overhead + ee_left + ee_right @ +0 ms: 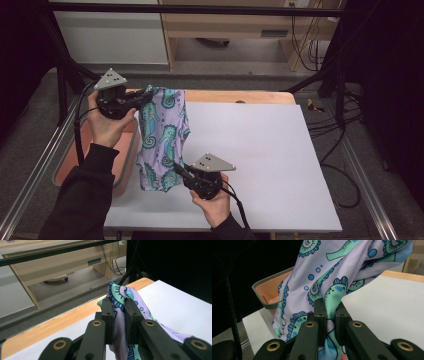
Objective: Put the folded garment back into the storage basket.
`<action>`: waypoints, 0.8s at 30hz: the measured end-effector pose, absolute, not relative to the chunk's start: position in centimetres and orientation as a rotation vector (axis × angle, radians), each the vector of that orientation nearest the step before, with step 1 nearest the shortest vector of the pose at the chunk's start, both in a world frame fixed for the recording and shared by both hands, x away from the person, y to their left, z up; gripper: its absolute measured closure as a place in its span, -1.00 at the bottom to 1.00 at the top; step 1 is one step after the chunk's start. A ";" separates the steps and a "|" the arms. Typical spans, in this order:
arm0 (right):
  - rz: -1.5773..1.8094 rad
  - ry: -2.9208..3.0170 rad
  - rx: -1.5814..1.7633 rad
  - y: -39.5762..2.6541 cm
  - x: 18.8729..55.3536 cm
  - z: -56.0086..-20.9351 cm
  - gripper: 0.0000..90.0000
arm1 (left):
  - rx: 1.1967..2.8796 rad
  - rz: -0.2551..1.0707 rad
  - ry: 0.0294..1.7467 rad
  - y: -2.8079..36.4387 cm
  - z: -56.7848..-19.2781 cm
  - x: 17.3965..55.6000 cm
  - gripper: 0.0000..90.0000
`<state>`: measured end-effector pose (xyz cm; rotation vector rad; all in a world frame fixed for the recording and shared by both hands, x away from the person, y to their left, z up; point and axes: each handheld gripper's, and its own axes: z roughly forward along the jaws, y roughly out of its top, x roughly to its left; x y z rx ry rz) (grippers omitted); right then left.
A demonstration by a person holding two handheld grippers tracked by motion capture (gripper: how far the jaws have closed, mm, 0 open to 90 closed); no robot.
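Observation:
A lilac cloth printed with teal seahorses hangs stretched between both grippers above the white table. My left gripper is at the table's far left and is shut on the cloth's upper corner. My right gripper is nearer the front edge and is shut on the cloth's lower edge. In the right gripper view the cloth rises up and away from the jaws. Part of the cloth droops below the right gripper toward the table.
An orange bin with a grey rim stands at the table's left edge, also seen as the bin behind the cloth. A wooden strip runs along the far edge. Cables lie on the floor to the right.

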<state>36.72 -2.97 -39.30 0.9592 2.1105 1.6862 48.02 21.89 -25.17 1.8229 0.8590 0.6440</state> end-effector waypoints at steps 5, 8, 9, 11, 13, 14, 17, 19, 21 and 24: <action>1.700 2.114 0.940 -1.8 36.8 -39.0 0.86 | 1.820 0.655 0.872 22.9 -24.7 48.1 0.77; 1.705 2.118 0.919 -1.1 36.9 -38.8 0.86 | 1.819 0.660 0.880 23.7 -24.4 48.1 0.77; 1.708 2.118 0.914 -0.9 37.0 -38.7 0.86 | 1.820 0.665 0.880 24.0 -24.2 48.1 0.77; 1.712 2.120 0.902 -0.5 37.0 -38.5 0.86 | 1.816 0.669 0.886 24.5 -24.0 48.1 0.77; 1.721 2.117 0.896 -0.1 37.0 -38.3 0.86 | 1.811 0.668 0.889 24.8 -23.9 48.1 0.77; 1.727 2.119 0.889 0.2 37.1 -38.1 0.86 | 1.802 0.661 0.897 25.4 -23.7 48.1 0.77; 1.736 2.118 0.872 0.9 37.2 -37.8 0.86 | 1.796 0.669 0.904 26.2 -23.3 48.0 0.77; 1.743 2.120 0.861 1.4 37.3 -37.5 0.86 | 1.794 0.677 0.910 26.6 -22.9 48.0 0.77; 1.751 2.124 0.853 2.0 37.4 -37.3 0.86 | 1.796 0.684 0.919 27.0 -22.7 48.0 0.77; 1.758 2.124 0.837 2.8 37.6 -37.0 0.86 | 1.787 0.691 0.925 27.8 -22.5 48.0 0.77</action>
